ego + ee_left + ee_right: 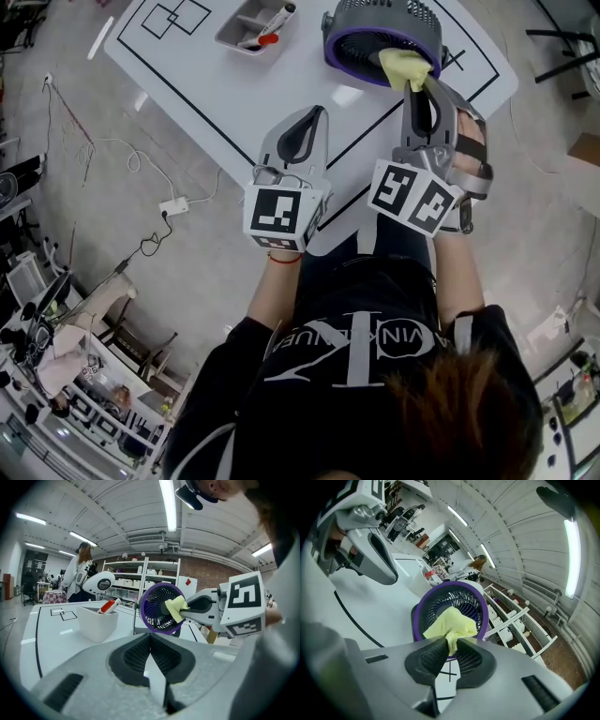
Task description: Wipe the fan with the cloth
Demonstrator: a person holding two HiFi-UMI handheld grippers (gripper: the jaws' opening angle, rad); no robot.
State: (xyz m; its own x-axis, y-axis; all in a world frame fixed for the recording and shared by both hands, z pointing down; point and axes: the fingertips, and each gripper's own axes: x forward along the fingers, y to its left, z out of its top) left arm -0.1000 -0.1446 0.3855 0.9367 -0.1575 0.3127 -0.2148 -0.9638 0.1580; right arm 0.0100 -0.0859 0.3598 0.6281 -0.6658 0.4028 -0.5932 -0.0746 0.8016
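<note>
Right gripper (419,89) clamped on crumpled yellow cloth (403,67). Cloth lay against front grille of round purple-rimmed fan (375,33). Fan stood toward far right of white counter (216,94) marked with black lines. Left gripper (314,114) had jaws together, nothing between them, and hung over counter left of fan, apart from it. Pale rectangular tray (234,36) held red-tipped white marker (274,21), near fan's left.

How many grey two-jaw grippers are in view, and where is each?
2. The left gripper is shut and empty above the white table; the right gripper is shut on the yellow cloth at the purple-rimmed fan. None appears hidden.
</note>
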